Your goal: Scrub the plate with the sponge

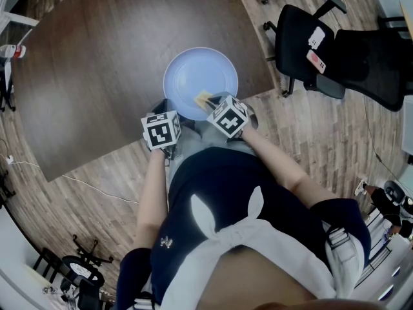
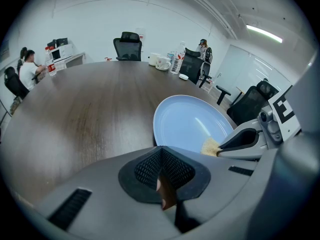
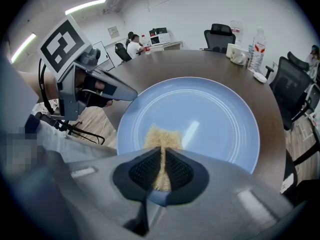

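On the dark round table (image 1: pixel 97 57), near the edge closest to the person, a pale blue plate (image 3: pixel 215 119) was set flat, with nothing seen on it but the sponge (image 3: pixel 161 136). The sponge, a frayed yellowish piece, was clamped between the jaws of the right gripper (image 3: pixel 162 166). Its long axis was carried straight along those jaws, and its free end was pushed out past the plate's near rim toward the shallow well. Contact with the surface was suggested in the right gripper view but could not be settled.

The plate's bare middle and far rim were laid directly ahead of the sponge tip. A scrubbing stroke was therefore judged to call for a push forward and sweeps across, with the sponge pressed down.

The left gripper (image 2: pixel 162 171) was held off the plate, just beside its near left rim, with the plate lying ahead and to its right. Its jaws were closed together, and only a small brownish sliver, not identifiable, was seen at their seam. The plate was gripped by neither tool, so sliding under pressure was judged a risk. The right gripper was plainly the nearer to the work.
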Tool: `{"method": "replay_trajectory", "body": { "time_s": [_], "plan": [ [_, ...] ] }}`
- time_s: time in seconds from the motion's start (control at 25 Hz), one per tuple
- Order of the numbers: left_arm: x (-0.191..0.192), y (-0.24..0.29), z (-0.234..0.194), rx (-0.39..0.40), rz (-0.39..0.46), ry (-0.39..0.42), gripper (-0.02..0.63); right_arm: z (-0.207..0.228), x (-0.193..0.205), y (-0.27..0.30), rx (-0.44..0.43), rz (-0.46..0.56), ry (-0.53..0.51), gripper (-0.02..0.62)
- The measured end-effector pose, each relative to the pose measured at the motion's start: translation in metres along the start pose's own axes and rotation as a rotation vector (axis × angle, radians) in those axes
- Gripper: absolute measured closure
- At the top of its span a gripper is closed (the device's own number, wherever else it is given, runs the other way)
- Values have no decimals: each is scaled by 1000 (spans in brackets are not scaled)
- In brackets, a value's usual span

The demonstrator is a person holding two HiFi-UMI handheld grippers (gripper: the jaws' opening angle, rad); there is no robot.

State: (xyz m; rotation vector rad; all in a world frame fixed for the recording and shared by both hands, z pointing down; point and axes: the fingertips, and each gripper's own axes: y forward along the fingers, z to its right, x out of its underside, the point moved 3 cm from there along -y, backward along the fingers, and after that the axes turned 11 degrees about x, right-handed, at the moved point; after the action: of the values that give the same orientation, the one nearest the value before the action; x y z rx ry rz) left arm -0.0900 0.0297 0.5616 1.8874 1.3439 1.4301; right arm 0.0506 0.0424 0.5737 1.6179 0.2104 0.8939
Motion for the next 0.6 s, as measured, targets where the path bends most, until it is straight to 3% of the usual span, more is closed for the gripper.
{"method": "replay_trajectory", "body": {
  "time_s": [0.6],
  "plan": [
    [2,0,1,1,4,0,600,-38,-18,6,-72,17,-196,571]
  ]
}}
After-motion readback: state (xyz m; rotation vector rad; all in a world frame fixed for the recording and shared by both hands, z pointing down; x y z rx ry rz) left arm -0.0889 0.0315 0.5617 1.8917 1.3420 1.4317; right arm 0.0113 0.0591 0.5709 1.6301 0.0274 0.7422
